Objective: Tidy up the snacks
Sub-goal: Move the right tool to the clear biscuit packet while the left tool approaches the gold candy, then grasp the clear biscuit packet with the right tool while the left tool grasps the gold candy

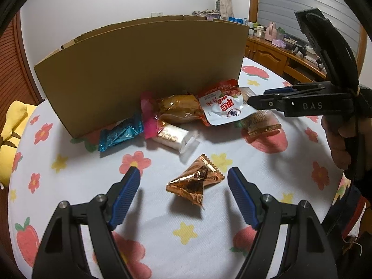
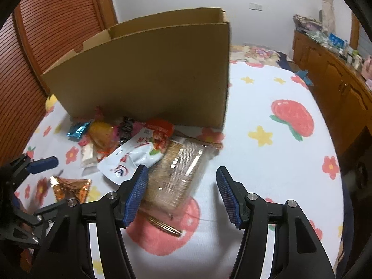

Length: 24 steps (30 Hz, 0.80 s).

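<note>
A copper foil snack (image 1: 194,186) lies on the flowered cloth between the fingers of my left gripper (image 1: 183,179), which is open and not touching it. The same snack (image 2: 71,188) shows at the left of the right wrist view. My right gripper (image 2: 182,181) is open around a clear pack of crackers (image 2: 179,169); its pads do not press it. In the left wrist view the right gripper (image 1: 258,95) hovers over that pack (image 1: 262,122). A red and white pouch (image 1: 222,105), an orange pack (image 1: 179,109), a white bar (image 1: 173,137) and a blue foil snack (image 1: 119,134) lie against the cardboard box (image 1: 139,69).
The tall open cardboard box (image 2: 151,74) stands behind the snack pile. A yellow plush (image 1: 11,127) sits at the cloth's left edge. A wooden cabinet (image 2: 337,81) with clutter runs along the right. A person's hand (image 1: 341,139) holds the right gripper.
</note>
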### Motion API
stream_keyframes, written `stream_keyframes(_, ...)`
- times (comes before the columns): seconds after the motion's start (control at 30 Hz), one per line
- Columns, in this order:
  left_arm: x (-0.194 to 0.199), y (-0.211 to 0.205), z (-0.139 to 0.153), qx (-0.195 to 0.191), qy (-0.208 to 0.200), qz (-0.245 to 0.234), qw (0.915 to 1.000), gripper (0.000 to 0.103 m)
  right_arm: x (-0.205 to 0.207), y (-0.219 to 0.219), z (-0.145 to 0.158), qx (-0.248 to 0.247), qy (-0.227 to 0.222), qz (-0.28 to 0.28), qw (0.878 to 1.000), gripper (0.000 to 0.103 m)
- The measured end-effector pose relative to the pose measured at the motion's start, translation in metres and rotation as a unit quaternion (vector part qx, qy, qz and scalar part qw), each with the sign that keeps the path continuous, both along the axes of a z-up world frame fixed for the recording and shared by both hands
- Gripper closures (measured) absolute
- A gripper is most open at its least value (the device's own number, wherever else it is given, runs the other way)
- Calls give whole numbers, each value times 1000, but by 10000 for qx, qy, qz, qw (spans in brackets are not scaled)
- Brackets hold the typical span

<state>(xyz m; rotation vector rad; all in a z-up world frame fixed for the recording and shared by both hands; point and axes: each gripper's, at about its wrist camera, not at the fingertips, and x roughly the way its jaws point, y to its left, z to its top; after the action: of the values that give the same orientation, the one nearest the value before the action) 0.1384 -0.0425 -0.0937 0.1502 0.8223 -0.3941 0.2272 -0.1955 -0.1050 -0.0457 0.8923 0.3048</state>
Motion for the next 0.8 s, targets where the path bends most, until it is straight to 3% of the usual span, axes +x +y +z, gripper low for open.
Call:
stream_keyframes(0.37,5,0,-4,-13,46,7,10000,25,-6,-14,1,25,113,-5,9999,41)
stream_keyframes(0.57,4,-2,-8,-70,152,-140,9998,55,-2,6,1,-58,126,179,9997,40)
stream_keyframes(0.8,1,-2,-7,-113,144,-227,9996,67,8,17,-10,-224,314,273,9989,39)
